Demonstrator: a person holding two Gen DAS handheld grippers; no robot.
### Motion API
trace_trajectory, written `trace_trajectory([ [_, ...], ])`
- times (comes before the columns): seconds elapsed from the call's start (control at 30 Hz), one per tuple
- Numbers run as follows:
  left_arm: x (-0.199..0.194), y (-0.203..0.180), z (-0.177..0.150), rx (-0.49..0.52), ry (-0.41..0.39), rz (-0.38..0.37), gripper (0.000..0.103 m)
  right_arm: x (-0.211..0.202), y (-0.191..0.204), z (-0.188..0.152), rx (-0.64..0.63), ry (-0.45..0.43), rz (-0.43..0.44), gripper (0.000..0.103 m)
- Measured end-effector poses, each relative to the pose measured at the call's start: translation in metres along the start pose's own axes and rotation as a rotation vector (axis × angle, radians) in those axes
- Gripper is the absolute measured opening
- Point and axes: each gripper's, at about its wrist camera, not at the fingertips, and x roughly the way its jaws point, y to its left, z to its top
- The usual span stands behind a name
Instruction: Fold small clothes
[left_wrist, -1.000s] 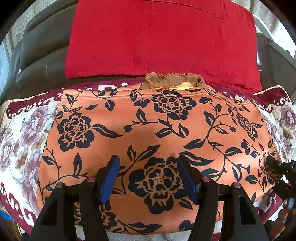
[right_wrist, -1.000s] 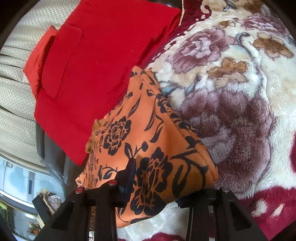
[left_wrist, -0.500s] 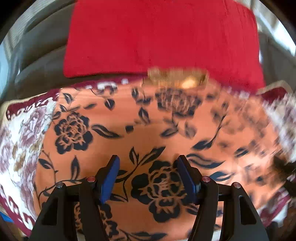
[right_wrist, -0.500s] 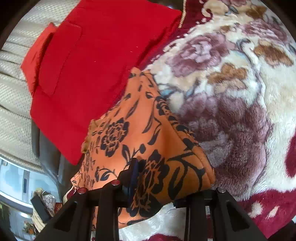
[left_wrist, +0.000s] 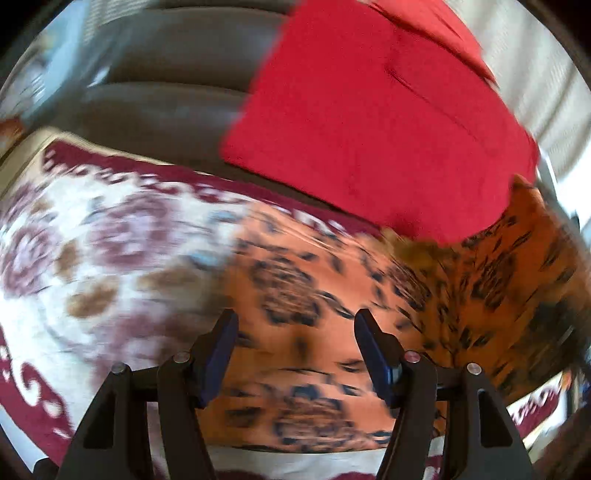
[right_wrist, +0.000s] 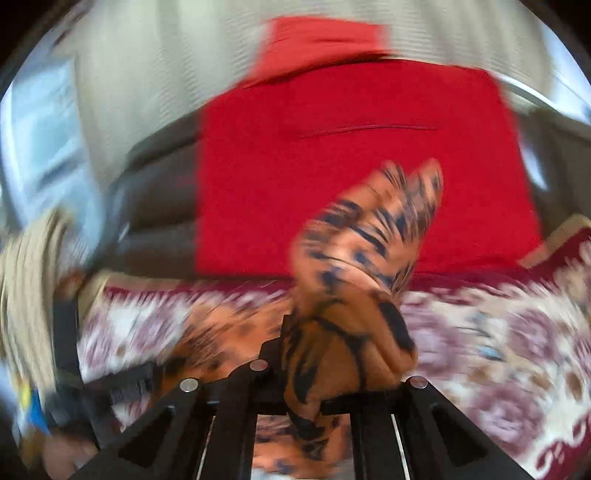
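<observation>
Spread beneath both cameras lies one plush floral blanket in cream, mauve and maroon, with dark grey cushioning and pale ribbed upholstery rising behind it. One orange garment with a black flower print is the only piece being handled; one red folded cloth rests beyond it, past the jaws, with what may be a second red piece showing behind it in the right wrist view.

Both pictures are smeared by motion. From the left wrist, the left gripper has its blue-padded jaws standing well apart, nothing between the pads, with the orange print lying flat on the blanket directly under and ahead of them. To the right of those jaws the same fabric rears up in a raised fold against the red cloth.

Only the right wrist view explains that fold: the right gripper has its jaws clamped together on a bunched corner of the orange garment, which stands up from between them and bulges over the right finger, its tip reaching in front of the red cloth. The rest trails down left of the jaws onto the blanket. At that view's far left edge a dark gripper frame and pale blurred shapes appear, too smeared to identify. The left view alone shows the flat, spread part of the garment.
</observation>
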Motion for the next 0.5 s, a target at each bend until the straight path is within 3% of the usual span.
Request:
trace_trajectory([
  [0.13, -0.001, 0.034, 0.006, -0.074, 0.028, -0.05, 0.066, 0.082, 0.041, -0.051, -0.044, 0.253, 0.089, 0.01],
  [0.2, 0.001, 0.031, 0.011, -0.068, 0.043, -0.104, 0.066, 0.097, 0.04, -0.062, 0.0, 0.301, 0.109, 0.01],
  [0.4, 0.024, 0.002, 0.023, -0.03, 0.093, -0.196, 0.066, 0.071, 0.034, -0.045, 0.025, 0.22, 0.141, 0.01],
  [0.5, 0.047, -0.013, 0.027, -0.03, 0.151, -0.197, 0.066, 0.06, 0.033, -0.045, 0.018, 0.191, 0.152, 0.01],
])
